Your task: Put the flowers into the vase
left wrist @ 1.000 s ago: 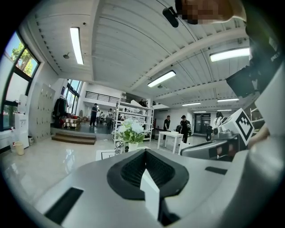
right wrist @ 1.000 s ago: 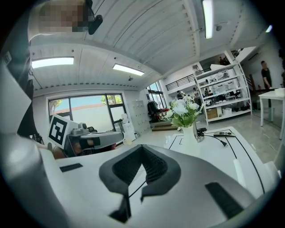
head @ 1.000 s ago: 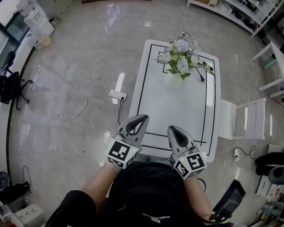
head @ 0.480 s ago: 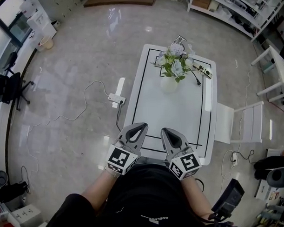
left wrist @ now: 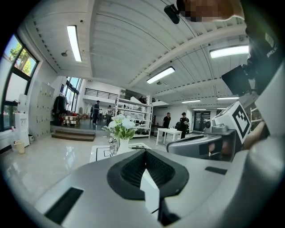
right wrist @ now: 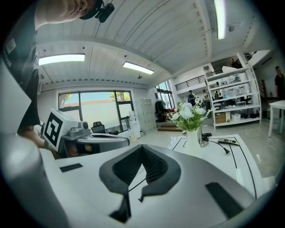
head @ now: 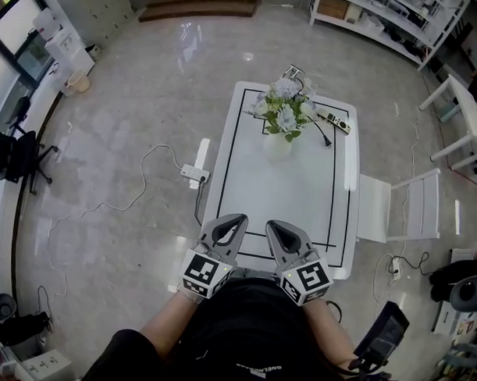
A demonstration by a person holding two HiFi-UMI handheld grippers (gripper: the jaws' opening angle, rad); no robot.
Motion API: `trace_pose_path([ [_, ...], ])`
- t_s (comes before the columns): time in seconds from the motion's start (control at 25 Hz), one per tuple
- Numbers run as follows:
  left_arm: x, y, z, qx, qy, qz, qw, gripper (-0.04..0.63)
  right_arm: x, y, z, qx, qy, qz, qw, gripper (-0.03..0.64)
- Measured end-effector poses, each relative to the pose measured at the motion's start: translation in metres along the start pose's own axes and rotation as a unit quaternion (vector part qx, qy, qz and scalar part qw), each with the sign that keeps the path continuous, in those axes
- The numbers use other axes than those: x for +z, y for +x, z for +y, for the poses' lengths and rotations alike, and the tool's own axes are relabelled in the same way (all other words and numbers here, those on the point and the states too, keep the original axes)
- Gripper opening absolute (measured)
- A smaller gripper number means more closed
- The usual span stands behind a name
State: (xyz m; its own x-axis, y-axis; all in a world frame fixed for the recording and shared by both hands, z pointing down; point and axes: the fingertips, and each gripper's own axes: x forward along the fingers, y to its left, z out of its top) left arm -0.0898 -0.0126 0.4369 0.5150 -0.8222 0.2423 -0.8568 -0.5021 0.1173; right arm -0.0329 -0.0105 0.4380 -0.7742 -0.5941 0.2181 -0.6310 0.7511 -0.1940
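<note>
A white vase (head: 277,144) stands at the far end of the white table (head: 301,196), with a bunch of white and pale blue flowers (head: 282,111) in it. The vase (left wrist: 122,143) and flowers (left wrist: 121,125) also show far ahead in the left gripper view, and the vase (right wrist: 193,137) with flowers (right wrist: 189,115) in the right gripper view. My left gripper (head: 237,219) and right gripper (head: 272,225) hover side by side at the table's near edge, close to my body. Both are shut with nothing between the jaws.
A power strip (head: 332,121) with a black cable lies right of the vase, and a metal object (head: 292,74) sits behind it. A white chair (head: 402,207) stands at the table's right side. A floor socket (head: 194,173) with a trailing cord lies left of the table.
Both grippers have drawn back a little from the table's near edge towards my body. The vase and flowers now sit farther up in the head view. Both grippers stay shut.
</note>
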Motion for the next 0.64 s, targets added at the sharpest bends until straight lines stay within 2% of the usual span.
trace_pose_path([
  [0.4, -0.001, 0.004, -0.021, -0.009, 0.009, 0.000, 0.9999, 0.006, -0.003, -0.007, -0.008, -0.004, 0.006, -0.010, 1.000, 0.000],
  [0.64, 0.001, 0.025, -0.012, 0.008, 0.006, -0.019, 0.9998, 0.005, 0.001, 0.009, -0.024, 0.016, -0.014, -0.015, 1.000, 0.000],
])
